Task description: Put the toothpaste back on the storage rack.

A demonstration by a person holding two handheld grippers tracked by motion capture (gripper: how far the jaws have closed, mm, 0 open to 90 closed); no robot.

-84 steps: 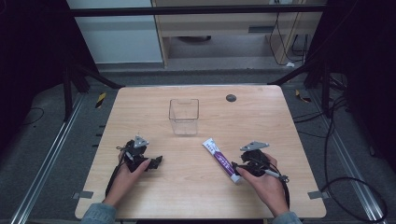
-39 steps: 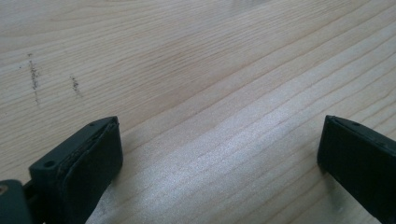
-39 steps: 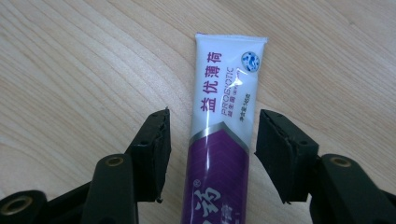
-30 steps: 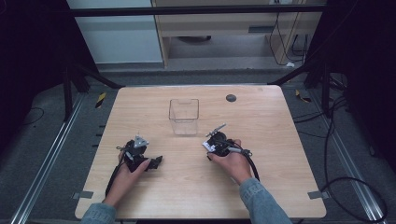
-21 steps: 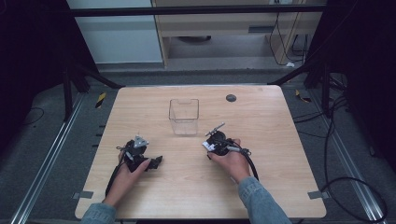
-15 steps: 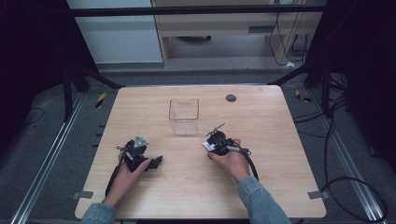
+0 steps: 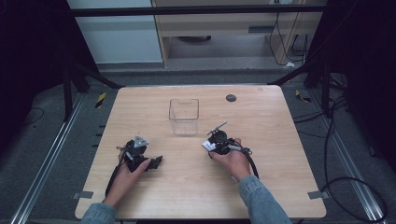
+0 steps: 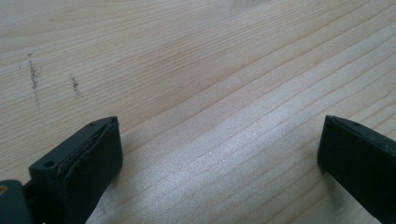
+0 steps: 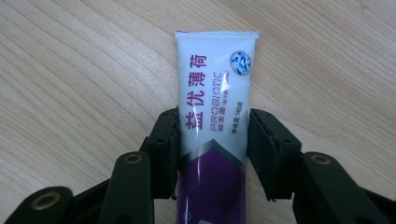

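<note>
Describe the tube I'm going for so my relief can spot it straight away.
On the wooden table, look just in front of the clear container, toward the person. There the right gripper closes on a tube with a white crimped end and purple lower body. It alone carries purple Chinese characters and the word PROBIOTIC.

A: What is sitting on the wooden table [image 7: 280,186]?
B: A small dark disc [image 7: 230,98] is lying near its far edge, right of centre.
A: And off the table?
B: Black cables [image 7: 345,186] are trailing across the floor at the right.
</note>
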